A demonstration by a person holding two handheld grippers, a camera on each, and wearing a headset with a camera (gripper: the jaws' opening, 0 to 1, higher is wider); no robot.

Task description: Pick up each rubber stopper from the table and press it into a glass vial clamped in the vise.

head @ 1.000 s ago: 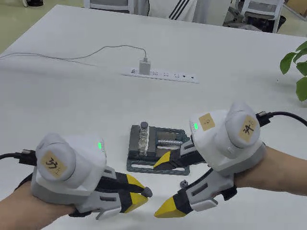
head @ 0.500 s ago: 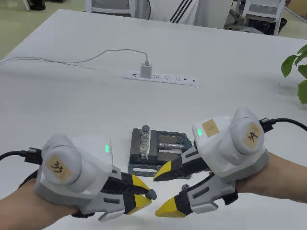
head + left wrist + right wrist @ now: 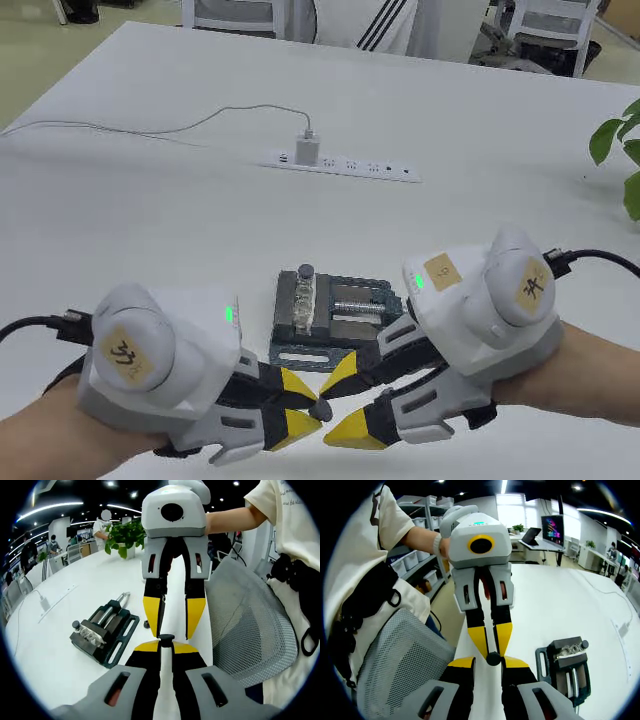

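Label "33" (image 3: 123,352) on left gripper (image 3: 312,411), fingers pinching rubber stopper (image 3: 321,409), right gripper (image 3: 328,415) fingers apart

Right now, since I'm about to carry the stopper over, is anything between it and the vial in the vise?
Nothing on the table. The rubber stopper sits pinched in the left tool, with bare tabletop between it and the vial in the vise. Only the right tool, open, flanks the stopper.

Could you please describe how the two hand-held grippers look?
Both have rounded white-and-grey housings, black jaws with yellow tips, a green light and a black cable. The left hand-held gripper bears one tan label marked 33, the right hand-held gripper two.
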